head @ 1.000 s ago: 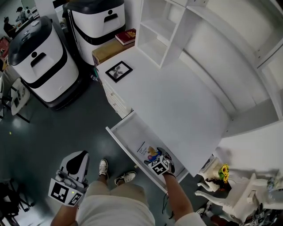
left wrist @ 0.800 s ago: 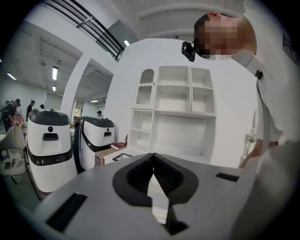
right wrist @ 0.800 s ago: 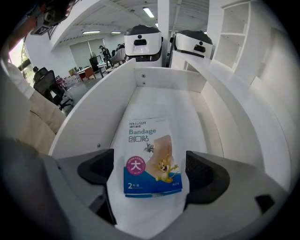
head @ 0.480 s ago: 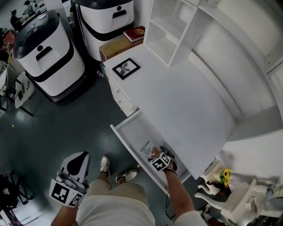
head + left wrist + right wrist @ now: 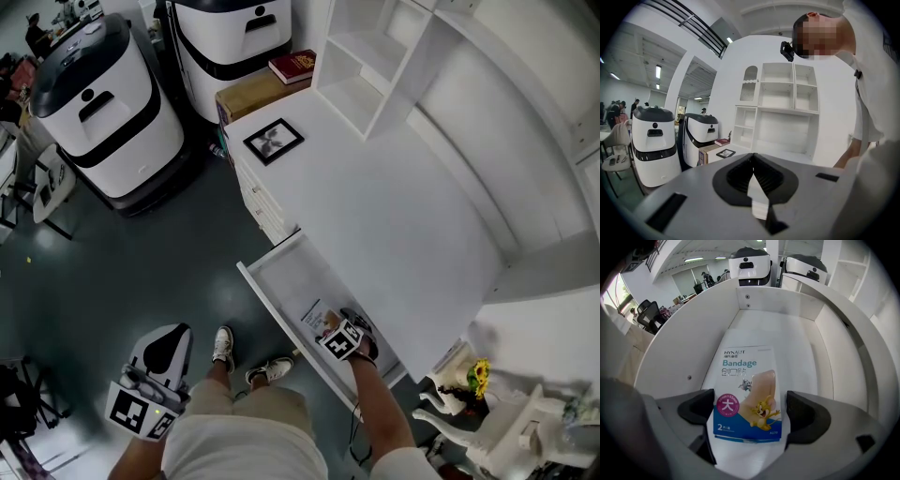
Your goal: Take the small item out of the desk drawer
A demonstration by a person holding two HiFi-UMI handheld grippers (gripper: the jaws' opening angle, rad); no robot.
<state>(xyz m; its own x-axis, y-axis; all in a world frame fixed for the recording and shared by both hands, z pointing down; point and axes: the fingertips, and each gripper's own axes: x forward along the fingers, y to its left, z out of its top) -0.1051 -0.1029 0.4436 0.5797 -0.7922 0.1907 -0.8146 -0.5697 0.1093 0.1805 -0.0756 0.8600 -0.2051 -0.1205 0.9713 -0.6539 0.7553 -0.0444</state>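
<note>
The white table (image 5: 394, 216) fills the right of the head view, with a white shelf unit (image 5: 361, 66) rising at its far end. Two white-and-black machines (image 5: 98, 103) stand on the dark floor to the far left. A cardboard box (image 5: 255, 94) with a red book (image 5: 292, 67) on top sits beside them, and a framed picture (image 5: 273, 140) lies flat on the table's far left corner.

The drawer (image 5: 286, 281) is pulled out from the table's near left edge. The left claw (image 5: 145, 394) hangs well apart from it, low at the near left beside the person's leg, clenched with nothing between its jaws. The right claw (image 5: 342, 339) reaches down into the drawer's near right end, released, one jaw at each side of the bandage packet (image 5: 747, 394). The packet lies flat on the drawer floor, its printed face up.
</note>
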